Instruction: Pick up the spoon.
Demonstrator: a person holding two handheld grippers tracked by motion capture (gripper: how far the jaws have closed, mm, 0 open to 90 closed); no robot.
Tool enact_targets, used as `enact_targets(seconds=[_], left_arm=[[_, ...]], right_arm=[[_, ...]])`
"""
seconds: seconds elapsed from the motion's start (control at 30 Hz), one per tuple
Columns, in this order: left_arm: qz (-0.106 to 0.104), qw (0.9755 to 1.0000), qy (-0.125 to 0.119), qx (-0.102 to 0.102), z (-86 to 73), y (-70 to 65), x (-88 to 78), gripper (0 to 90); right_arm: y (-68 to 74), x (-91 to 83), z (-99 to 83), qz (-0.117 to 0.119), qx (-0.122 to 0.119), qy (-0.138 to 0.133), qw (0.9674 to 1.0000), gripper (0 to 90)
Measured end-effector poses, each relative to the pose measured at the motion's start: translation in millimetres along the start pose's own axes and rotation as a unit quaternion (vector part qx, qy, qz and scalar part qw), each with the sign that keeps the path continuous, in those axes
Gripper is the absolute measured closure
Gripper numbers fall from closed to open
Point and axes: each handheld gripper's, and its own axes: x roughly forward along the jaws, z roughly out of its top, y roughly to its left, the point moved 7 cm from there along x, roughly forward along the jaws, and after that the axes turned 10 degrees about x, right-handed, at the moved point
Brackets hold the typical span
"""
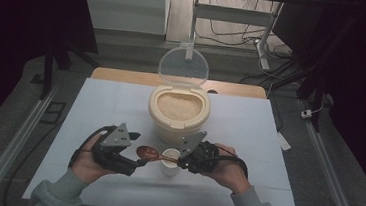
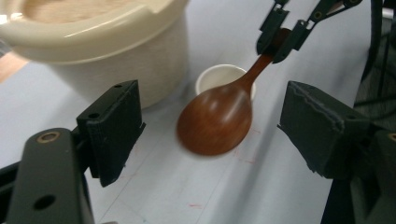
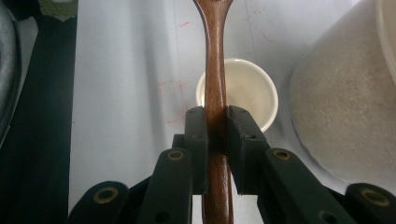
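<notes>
Right gripper [image 3: 215, 135] clamps the wooden spoon [image 2: 217, 119] above the small cup [image 1: 170, 160]; left gripper [image 2: 210, 135] gapes wide, rice container [image 1: 179, 110] just behind.

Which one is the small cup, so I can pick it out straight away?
Find the big cream rice container with its clear lid flipped up, mid-table. Right in front of it, on the person's side, stands the small white cup, under the wooden spoon gripped by the right gripper. It is far smaller than the container and looks empty.
</notes>
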Motion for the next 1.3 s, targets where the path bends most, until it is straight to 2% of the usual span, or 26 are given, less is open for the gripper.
enact_targets(seconds=[0.17, 0.27, 0.43, 0.57, 0.7, 0.73, 0.8, 0.93, 1.03, 1.23, 1.27, 1.3], left_arm=[[-0.028, 0.9988, 0.029, 0.028, 8.5, -6.6, 14.1, 26.6], [-0.045, 0.9974, 0.044, 0.036, 11.0, -11.0, 21.2, 30.2], [-0.058, 0.9950, 0.062, 0.052, 12.2, -13.8, 29.1, 35.6], [-0.074, 0.9924, 0.077, 0.062, 10.4, -15.6, 34.6, 42.4], [-0.089, 0.9900, 0.086, 0.067, 8.1, -17.6, 38.4, 47.3], [-0.092, 0.9893, 0.089, 0.069, 7.4, -18.1, 39.2, 48.6], [-0.099, 0.9871, 0.099, 0.077, 5.8, -18.2, 40.1, 52.2], [-0.103, 0.9857, 0.106, 0.081, 4.2, -20.2, 42.8, 57.4], [-0.103, 0.9833, 0.116, 0.095, 1.5, -20.5, 44.4, 63.1], [-0.114, 0.9793, 0.128, 0.108, -1.6, -24.7, 47.7, 69.0], [-0.115, 0.9786, 0.130, 0.110, -2.2, -25.4, 48.3, 69.9], [-0.118, 0.9781, 0.132, 0.110, -2.8, -26.6, 49.1, 71.1]], right_arm=[[4.1, 2.6, 3.5, -0.002, -0.012, 0.003, 0.9999, 78.3], [7.4, 2.5, 5.8, -0.006, -0.019, 0.004, 0.9998, 78.2], [12.9, 2.7, 9.2, -0.006, -0.029, 0.008, 0.9995, 78.3], [15.5, 5.2, 11.3, -0.014, -0.049, 0.011, 0.9986, 78.3], [17.8, 4.6, 11.3, -0.015, -0.049, 0.017, 0.9986, 78.2], [17.6, 5.0, 12.2, -0.014, -0.055, 0.014, 0.9983, 78.2], [19.7, 3.7, 13.1, -0.017, -0.057, 0.014, 0.9981, 78.2], [21.1, 4.0, 14.0, -0.017, -0.064, 0.013, 0.9977, 78.2], [23.6, 5.1, 13.8, -0.018, -0.070, 0.015, 0.9973, 78.2], [27.0, 4.3, 14.2, -0.033, -0.099, 0.027, 0.9942, 78.1], [28.3, 5.5, 14.7, -0.032, -0.099, 0.022, 0.9943, 78.1], [28.6, 4.7, 14.7, -0.035, -0.106, 0.029, 0.9933, 78.1]])
